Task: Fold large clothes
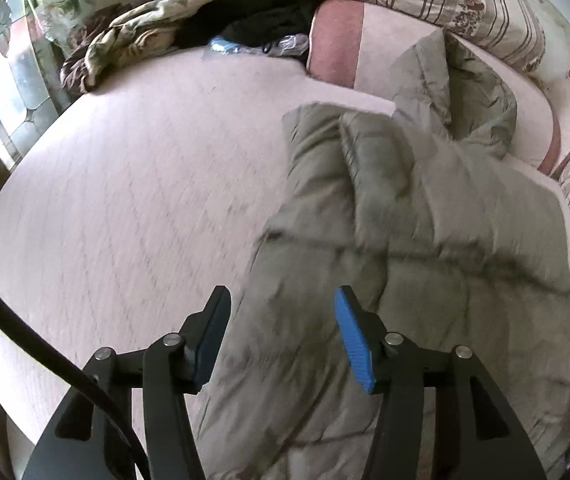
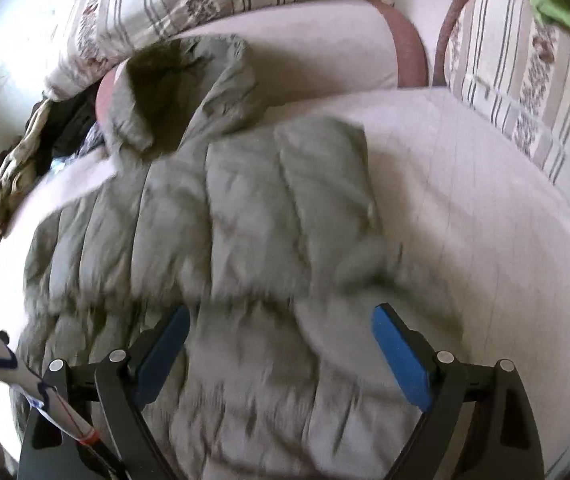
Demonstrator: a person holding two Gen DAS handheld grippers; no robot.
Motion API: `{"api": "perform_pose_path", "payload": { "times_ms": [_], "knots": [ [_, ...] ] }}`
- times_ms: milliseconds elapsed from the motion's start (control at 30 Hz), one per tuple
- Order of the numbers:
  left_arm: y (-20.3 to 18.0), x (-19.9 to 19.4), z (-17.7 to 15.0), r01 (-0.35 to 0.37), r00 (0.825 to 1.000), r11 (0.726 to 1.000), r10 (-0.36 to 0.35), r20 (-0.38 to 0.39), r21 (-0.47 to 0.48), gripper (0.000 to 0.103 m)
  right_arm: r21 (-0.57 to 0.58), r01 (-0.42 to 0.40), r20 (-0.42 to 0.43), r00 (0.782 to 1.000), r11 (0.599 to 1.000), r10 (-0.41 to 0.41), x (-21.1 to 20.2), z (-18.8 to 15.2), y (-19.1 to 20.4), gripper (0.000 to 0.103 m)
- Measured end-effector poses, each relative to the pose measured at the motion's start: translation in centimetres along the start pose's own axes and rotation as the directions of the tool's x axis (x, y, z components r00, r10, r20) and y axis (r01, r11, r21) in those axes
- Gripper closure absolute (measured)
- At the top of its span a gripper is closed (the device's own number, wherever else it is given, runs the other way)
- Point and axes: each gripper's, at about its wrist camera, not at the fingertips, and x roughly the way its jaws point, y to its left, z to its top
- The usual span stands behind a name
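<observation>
Step in hand, by judgement: setting up next fold of the jacket on the bed. To do it well, each gripper should bite a hem corner through both layers, lift evenly, carry toward 12 o'clock, lay flat w/o dragging padding; sleeve should be tucked first.

L gripper: jaws apart, nothing held, over jacket's left edge. R gripper: jaws apart, nothing held, over the lower body panel. Contact w/ fabric cannot be told; both views motion-blurred.

Jacket: grey-olive, quilted, puffy, large. Lies on the pink bed cover, lengthwise 6 to 12 o'clock. Hood open at 11 o'clock in right view, resting by the pillow. One sleeve folded over the body in left view. Bulk will spring back; press after folding.
</observation>
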Motion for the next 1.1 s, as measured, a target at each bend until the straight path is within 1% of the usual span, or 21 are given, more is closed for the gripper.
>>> {"api": "perform_pose_path", "payload": {
  "times_ms": [33,67,100,133,167,200,267,300,333,433,500,600,700,767,833,933,1000,1067,1100],
  "knots": [
    [0.1,0.3,-0.7,-0.018,1.000,1.000,0.018,0.002,0.010,0.045,-0.010,0.007,-0.005,1.000,1.000,-0.008,-0.1,-1.3,0.2,0.008],
    [0.1,0.9,-1.5,-0.052,0.999,0.998,0.052,-0.004,0.024,0.044,-0.017,0.015,-0.007,1.000,1.000,-0.015,0.0,-2.1,0.4,0.008],
    [0.4,1.4,-2.2,-0.070,0.997,0.997,0.070,-0.011,0.029,0.044,-0.026,0.027,-0.019,0.999,0.999,-0.027,0.2,-3.3,0.6,0.008],
    [0.5,2.1,-2.6,-0.079,0.997,0.996,0.079,-0.017,0.030,0.040,-0.028,0.034,-0.033,0.999,0.999,-0.035,0.6,-3.9,0.5,0.008],
    [0.8,2.7,-3.2,-0.086,0.996,0.996,0.086,-0.016,0.026,0.034,-0.027,0.049,-0.051,0.997,0.998,-0.051,1.2,-4.6,0.4,0.008],
    [1.1,3.0,-3.5,-0.095,0.995,0.995,0.095,-0.016,0.019,0.030,-0.023,0.071,-0.074,0.995,0.997,-0.073,2.0,-5.2,0.3,0.008],
    [1.6,2.6,-3.4,-0.083,0.996,0.997,0.083,-0.028,0.002,0.029,-0.032,0.088,-0.111,0.990,0.996,-0.091,3.1,-5.7,0.2,0.009],
    [1.7,2.2,-3.3,-0.081,0.996,0.997,0.081,-0.029,-0.004,0.029,-0.035,0.096,-0.111,0.989,0.995,-0.099,3.0,-5.6,0.2,0.009],
    [1.9,1.5,-3.2,-0.077,0.997,0.997,0.077,-0.020,-0.008,0.029,-0.030,0.097,-0.109,0.989,0.995,-0.100,2.6,-5.5,0.3,0.008],
    [2.0,-0.8,-3.0,-0.053,0.998,0.998,0.054,0.017,-0.014,0.029,-0.005,0.026,-0.095,0.995,1.000,-0.026,0.5,-4.8,0.7,0.008],
    [1.8,-2.3,-2.6,-0.033,0.998,0.999,0.034,0.050,-0.022,0.029,-0.015,0.003,-0.063,0.998,1.000,-0.004,-1.1,-4.0,1.4,0.008],
    [1.4,-3.3,-1.6,-0.004,0.997,0.999,0.006,0.075,-0.033,0.029,-0.026,-0.019,-0.029,0.999,0.999,0.019,-2.6,-2.7,2.7,0.008],
    [0.2,-3.1,-0.3,0.034,0.996,0.999,-0.031,0.082,-0.037,0.029,-0.029,-0.046,-0.001,0.999,0.999,0.046,-3.3,-0.8,4.5,0.008],
    [-0.8,-2.7,0.7,0.040,0.995,0.999,-0.037,0.089,-0.029,0.029,-0.040,-0.050,0.015,0.999,0.998,0.050,-3.3,0.0,5.7,0.008],
    [-1.4,-2.3,1.3,0.037,0.994,0.999,-0.035,0.103,-0.025,0.029,-0.057,-0.049,0.031,0.998,0.997,0.051,-3.0,1.3,6.8,0.008],
    [-1.7,-1.7,2.1,0.023,0.989,1.000,-0.021,0.147,-0.010,0.029,-0.066,-0.051,0.052,0.997,0.996,0.055,-2.2,3.7,7.8,0.008],
    [-1.3,-1.4,2.0,-0.003,0.980,1.000,0.004,0.201,-0.005,0.029,-0.068,-0.049,0.067,0.996,0.996,0.053,-1.2,5.8,8.1,0.010],
    [-1.2,-0.7,2.0,-0.030,0.977,0.999,0.027,0.212,0.013,0.029,-0.080,-0.058,0.072,0.995,0.995,0.064,-0.1,7.8,9.3,0.014],
    [-1.2,-0.2,2.1,-0.043,0.979,0.998,0.034,0.203,0.040,0.029,-0.084,-0.075,0.066,0.995,0.994,0.081,0.9,9.1,10.1,0.016]
  ]
}}
